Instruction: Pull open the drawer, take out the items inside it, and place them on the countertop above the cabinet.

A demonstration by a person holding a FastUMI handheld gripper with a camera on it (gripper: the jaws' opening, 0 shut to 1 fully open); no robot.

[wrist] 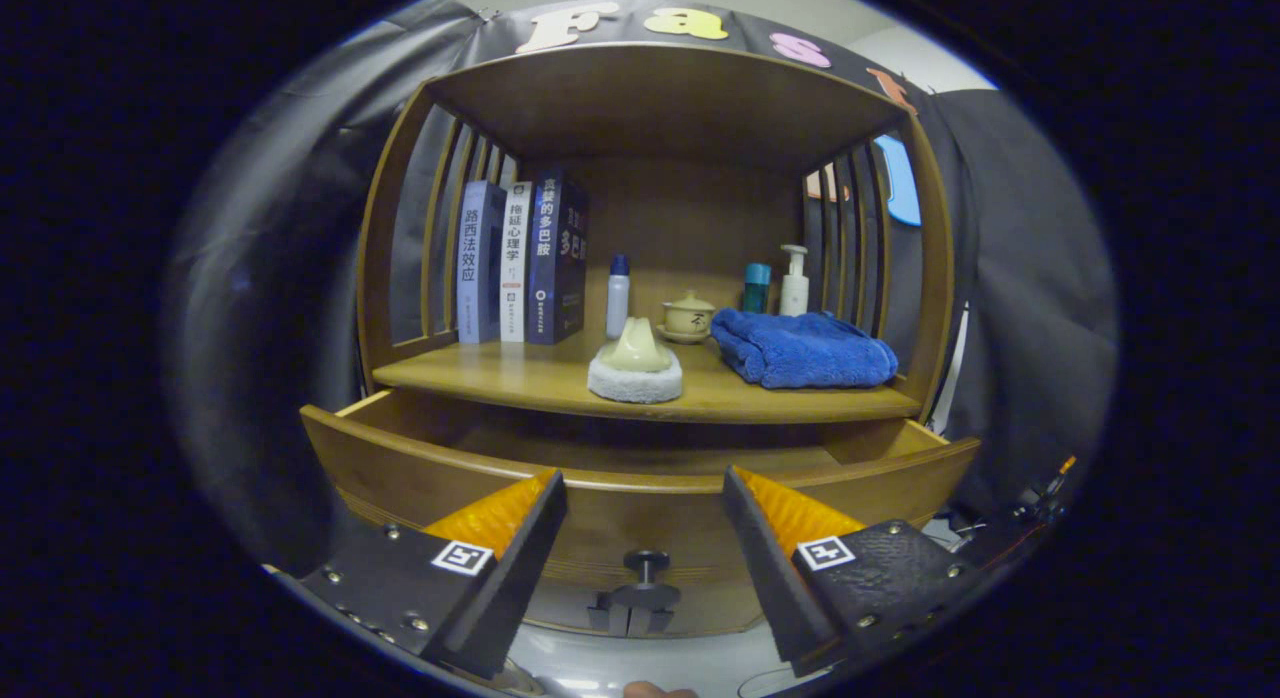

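The gripper hangs released, fingers spread apart, gripping nothing. Between them, just ahead, sits the knob on the drawer, already pulled open. Its contents are hidden behind the front. Best rise over the front and tilt down before reaching in; the countertop lies beyond.

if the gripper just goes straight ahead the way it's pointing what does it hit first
Most likely the open drawer's front panel, around its top edge above the knob. The gripper is open and empty; depth is hard to judge.
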